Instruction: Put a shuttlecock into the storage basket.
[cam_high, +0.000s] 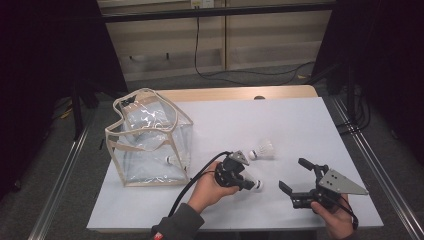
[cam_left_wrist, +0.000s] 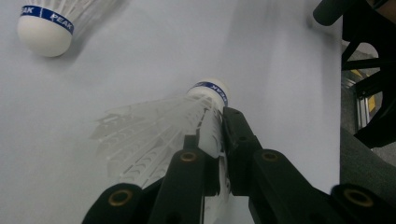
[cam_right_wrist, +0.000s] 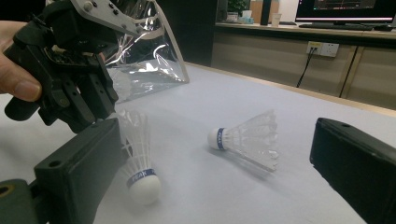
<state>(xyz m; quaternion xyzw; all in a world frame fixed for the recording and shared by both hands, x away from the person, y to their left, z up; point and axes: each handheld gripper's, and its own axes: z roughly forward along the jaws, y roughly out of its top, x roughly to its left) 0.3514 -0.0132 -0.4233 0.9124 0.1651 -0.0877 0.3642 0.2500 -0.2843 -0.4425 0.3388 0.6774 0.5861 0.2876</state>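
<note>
My left gripper lies low over the white table, shut on the feather skirt of a white shuttlecock. In the left gripper view the black jaws pinch those feathers, and the cork with its blue band points away. A second shuttlecock lies loose just beyond it, also seen as a shuttlecock in the right gripper view. My right gripper rests to the right near the front edge, open, with nothing between its jaws. A third shuttlecock sits inside the clear bag.
The clear plastic bag with beige trim stands open-topped at the table's left. Metal rails run along both sides of the table, and a black cable trails on the floor behind it. Bare table surface stretches to the back right.
</note>
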